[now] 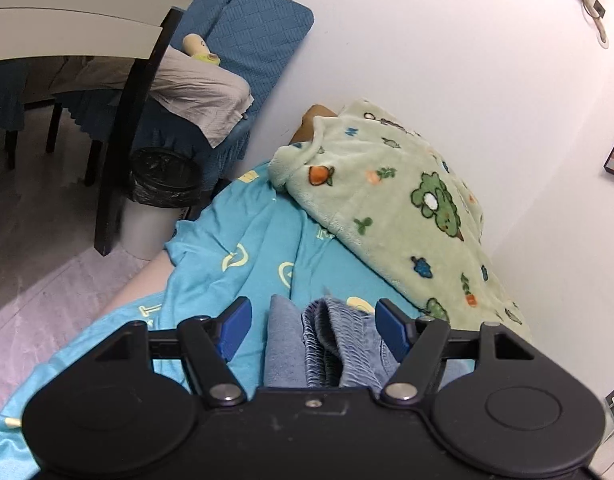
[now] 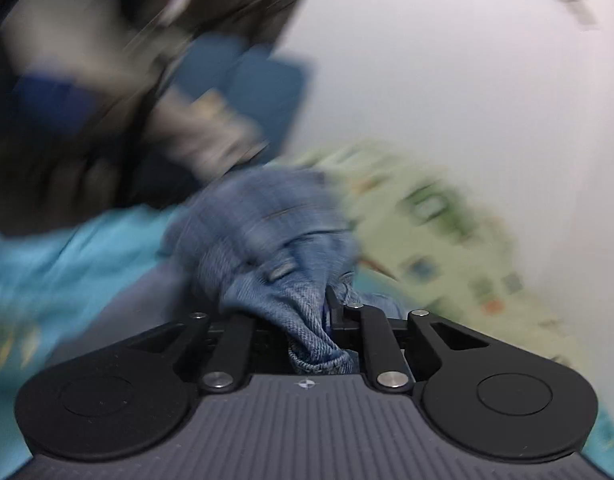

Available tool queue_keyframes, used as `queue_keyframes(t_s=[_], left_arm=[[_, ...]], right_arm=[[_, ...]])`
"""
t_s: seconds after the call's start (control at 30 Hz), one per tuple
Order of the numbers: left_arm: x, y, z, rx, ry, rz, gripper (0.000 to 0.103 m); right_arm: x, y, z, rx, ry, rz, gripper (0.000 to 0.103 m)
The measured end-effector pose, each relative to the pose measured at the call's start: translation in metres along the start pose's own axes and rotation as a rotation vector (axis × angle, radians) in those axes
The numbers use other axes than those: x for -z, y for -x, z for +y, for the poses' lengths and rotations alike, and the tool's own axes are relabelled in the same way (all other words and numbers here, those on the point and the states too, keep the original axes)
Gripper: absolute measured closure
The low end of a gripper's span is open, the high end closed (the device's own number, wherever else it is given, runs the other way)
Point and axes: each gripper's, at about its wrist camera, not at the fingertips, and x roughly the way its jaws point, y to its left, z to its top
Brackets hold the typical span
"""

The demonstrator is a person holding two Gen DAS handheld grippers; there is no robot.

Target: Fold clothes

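The left gripper (image 1: 314,326) is spread wide around bunched jeans (image 1: 331,344) on the turquoise sheet (image 1: 227,248). The right gripper (image 2: 307,320) clamps the jeans (image 2: 267,232), which stretch away forward; blur hides more.

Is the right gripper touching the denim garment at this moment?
Touching. The right wrist view shows the right gripper closed on a bunch of the denim garment, with cloth pinched between its fingers despite the motion blur.
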Motion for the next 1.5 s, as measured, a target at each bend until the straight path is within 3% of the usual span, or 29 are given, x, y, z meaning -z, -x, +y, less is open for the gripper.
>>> queue_keyframes(t_s=[0.17, 0.3, 0.43, 0.57, 0.73, 0.77, 0.8, 0.9, 1.0, 1.23, 1.37, 1.5], left_arm=[[-0.002, -0.003, 0.001, 0.023, 0.017, 0.002, 0.038], [0.001, -0.001, 0.0, 0.036, 0.003, 0.005, 0.037], [0.007, -0.008, 0.002, 0.02, -0.005, 0.033, 0.037], [0.015, -0.016, 0.002, 0.004, -0.012, 0.07, 0.037], [0.031, -0.017, -0.006, -0.007, -0.06, 0.114, 0.037], [0.034, -0.018, -0.007, -0.004, -0.061, 0.133, 0.037], [0.037, -0.018, -0.008, -0.002, -0.063, 0.152, 0.037], [0.048, -0.016, -0.009, -0.013, -0.057, 0.173, 0.036], [0.056, -0.019, -0.008, 0.003, -0.026, 0.196, 0.035], [0.075, -0.035, -0.01, -0.03, -0.045, 0.248, 0.035], [0.083, -0.052, 0.002, -0.039, 0.028, 0.311, 0.035], [0.084, -0.063, 0.018, -0.011, 0.143, 0.337, 0.033]], right_arm=[[-0.01, 0.006, 0.002, 0.033, 0.052, -0.053, 0.091], [-0.027, 0.026, -0.007, 0.009, -0.019, -0.134, 0.091], [0.003, 0.009, 0.015, -0.127, -0.035, -0.032, 0.09], [0.003, 0.006, 0.009, -0.169, -0.084, 0.002, 0.085], [-0.01, 0.02, -0.002, -0.19, -0.104, 0.085, 0.052], [-0.011, 0.025, -0.003, -0.178, -0.093, 0.108, 0.036], [-0.011, 0.032, -0.008, -0.182, -0.105, 0.124, 0.029], [-0.012, 0.05, -0.035, -0.226, -0.188, 0.179, 0.028], [-0.009, 0.066, -0.081, -0.21, -0.325, 0.21, 0.026], [0.044, 0.076, -0.195, -0.026, -0.861, 0.193, 0.019], [0.083, 0.057, -0.213, -0.027, -1.06, 0.208, 0.019], [0.104, 0.037, -0.217, -0.058, -1.175, 0.21, 0.019]])
